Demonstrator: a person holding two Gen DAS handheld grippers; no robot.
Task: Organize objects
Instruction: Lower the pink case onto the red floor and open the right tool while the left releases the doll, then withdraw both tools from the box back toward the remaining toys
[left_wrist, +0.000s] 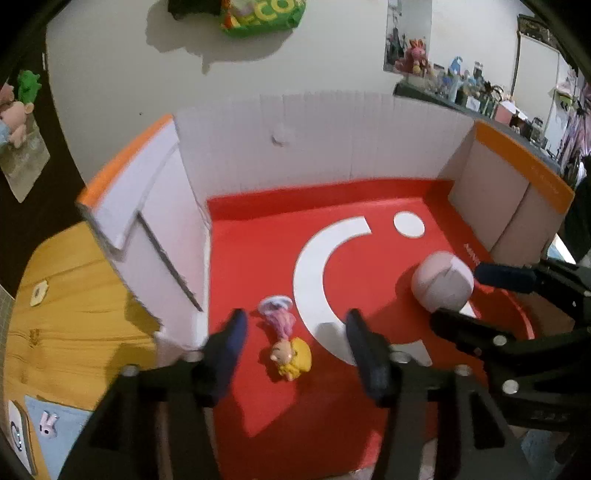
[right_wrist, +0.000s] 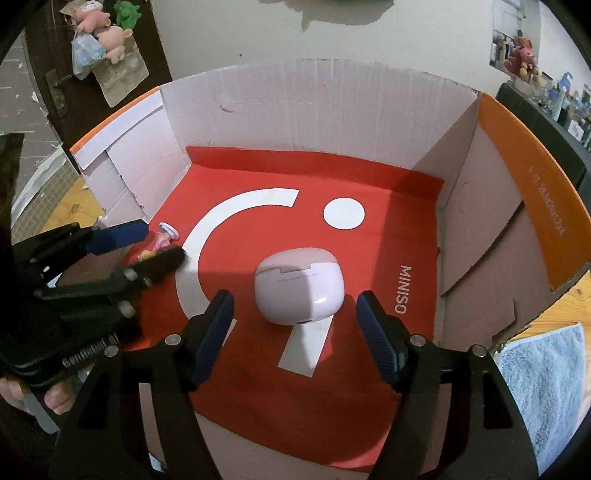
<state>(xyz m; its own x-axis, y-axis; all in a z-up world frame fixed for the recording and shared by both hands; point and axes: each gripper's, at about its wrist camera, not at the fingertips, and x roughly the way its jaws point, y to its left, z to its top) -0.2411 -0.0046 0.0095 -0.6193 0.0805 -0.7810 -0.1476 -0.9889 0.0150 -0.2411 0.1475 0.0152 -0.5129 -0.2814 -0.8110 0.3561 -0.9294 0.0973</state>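
Low in both frames, your left gripper and right gripper stand released over the doll and pink case lying inside the box; withdrawing carelessly could knock either

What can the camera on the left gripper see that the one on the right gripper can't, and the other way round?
Only the left view shows the green snack bag hanging on the wall and the doll's face and yellow hair clearly.

Only the right view shows the MINISO lettering on the red sheet and the blue towel outside the box.

Both show the cardboard box, the doll lying on its red floor, the pale pink case, and both grippers, left and right, open above them.
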